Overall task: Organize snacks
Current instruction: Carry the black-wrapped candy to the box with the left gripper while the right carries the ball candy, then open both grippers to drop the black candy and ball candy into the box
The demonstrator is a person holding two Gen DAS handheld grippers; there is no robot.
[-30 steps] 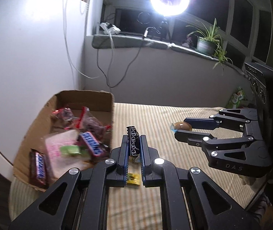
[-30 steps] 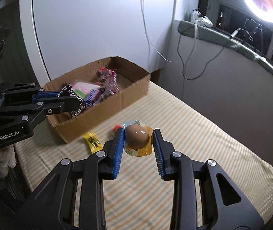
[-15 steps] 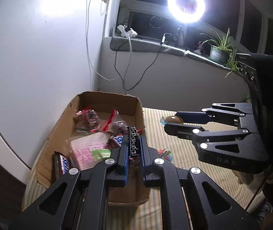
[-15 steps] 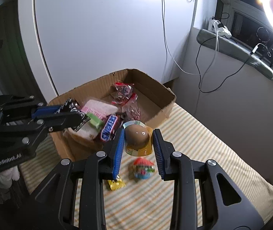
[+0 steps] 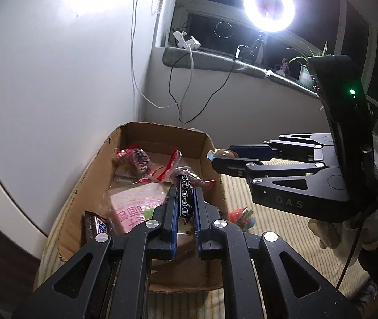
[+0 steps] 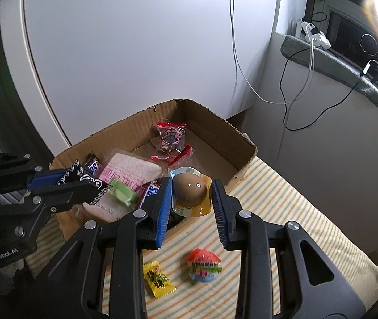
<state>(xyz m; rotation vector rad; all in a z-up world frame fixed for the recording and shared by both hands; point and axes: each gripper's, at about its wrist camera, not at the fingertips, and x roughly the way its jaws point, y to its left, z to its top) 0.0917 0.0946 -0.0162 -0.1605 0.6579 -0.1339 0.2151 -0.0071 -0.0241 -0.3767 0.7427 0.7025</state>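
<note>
The striped tablecloth (image 6: 282,199) carries the cardboard box (image 6: 215,130) of snacks. Above the box, the right gripper (image 6: 190,191) pinches a packaged braised egg (image 6: 189,190); the left gripper (image 5: 185,199) pinches a black patterned wrapper (image 5: 184,198). A yellow candy (image 6: 159,279) lies outside.

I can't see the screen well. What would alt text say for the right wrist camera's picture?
The right tool grips a packaged brown egg above a cardboard box of snacks, while the left tool holds a black patterned packet over the box. A yellow candy and a red-topped jelly cup lie on the striped cloth.
</note>
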